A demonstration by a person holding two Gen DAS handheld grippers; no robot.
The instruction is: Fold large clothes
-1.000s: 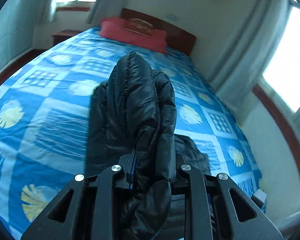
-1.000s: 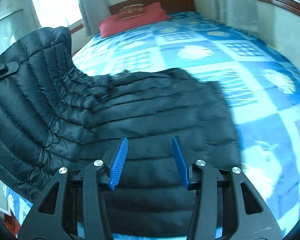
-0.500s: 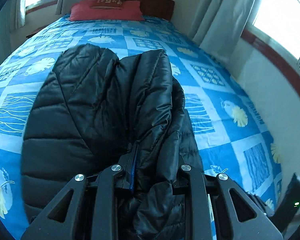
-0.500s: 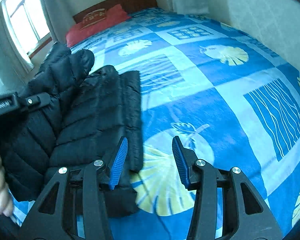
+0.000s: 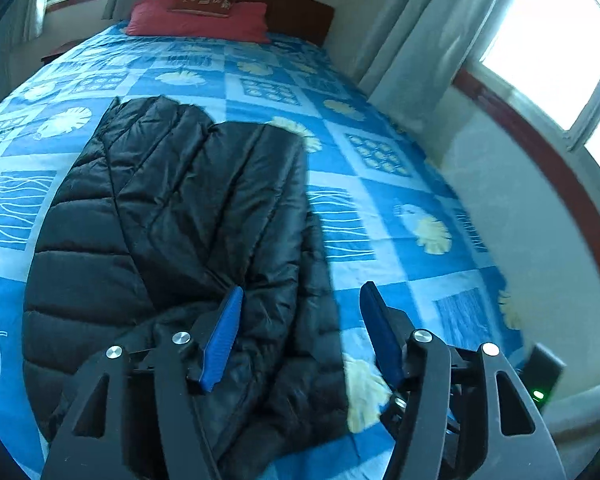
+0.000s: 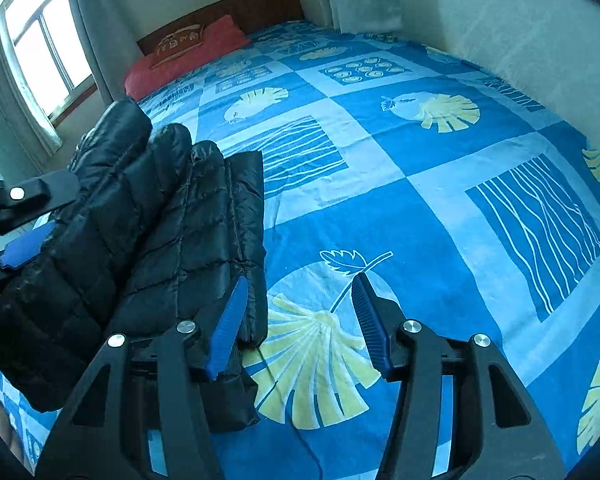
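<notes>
Black puffer jacket (image 5: 188, 216) folded on bed (image 5: 380, 216), near edge hidden behind left tool (image 5: 300, 332), opening, unpinched, right tool (image 6: 296, 320) beside jacket, opening, empty.

Left gripper (image 5: 300, 328), right gripper (image 6: 296, 320) – jaws opening, empty

Blue patterned bedspread (image 5: 380, 216); red pillow (image 5: 198, 20) at its far end, against wooden headboard (image 5: 296, 12); curtains (image 5: 420, 52) beside.

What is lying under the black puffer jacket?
The black puffer jacket lies folded on the blue patterned bedspread, which shows all around it. Whether anything else is beneath is covered.
</notes>
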